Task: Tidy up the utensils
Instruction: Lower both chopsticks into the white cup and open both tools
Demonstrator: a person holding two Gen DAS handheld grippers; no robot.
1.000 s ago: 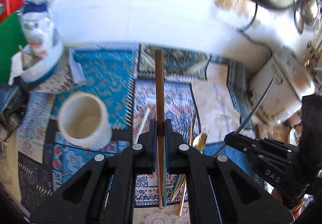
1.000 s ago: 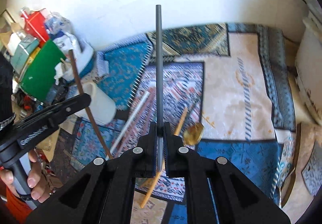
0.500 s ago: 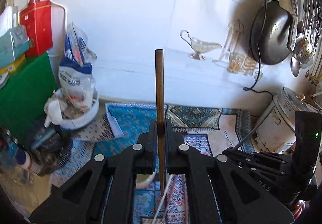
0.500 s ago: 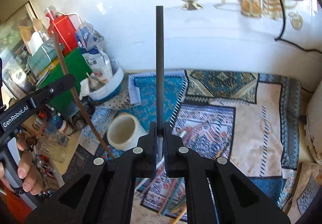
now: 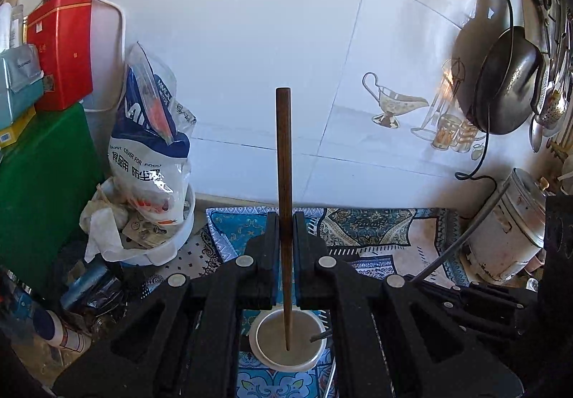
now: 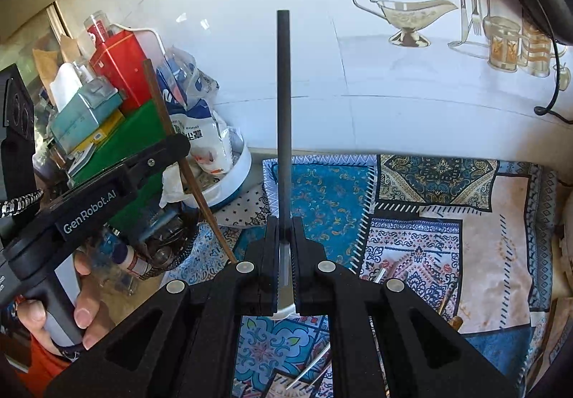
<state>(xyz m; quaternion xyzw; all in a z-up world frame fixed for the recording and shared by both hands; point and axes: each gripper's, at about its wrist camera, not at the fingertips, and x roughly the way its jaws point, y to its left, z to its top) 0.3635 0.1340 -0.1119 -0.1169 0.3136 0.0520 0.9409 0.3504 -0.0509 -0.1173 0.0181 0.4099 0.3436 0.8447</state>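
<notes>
Chopsticks are the matter: the left gripper is clamped on a brown wooden chopstick, the right gripper on a dark grey chopstick. Both sticks stand nearly upright over the white cup, the brown tip inside its mouth and the grey tip at its right rim. I judge the left hand nearer to letting go.

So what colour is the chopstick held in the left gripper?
Dark brown wooden chopstick; clearest in the left wrist view.
</notes>
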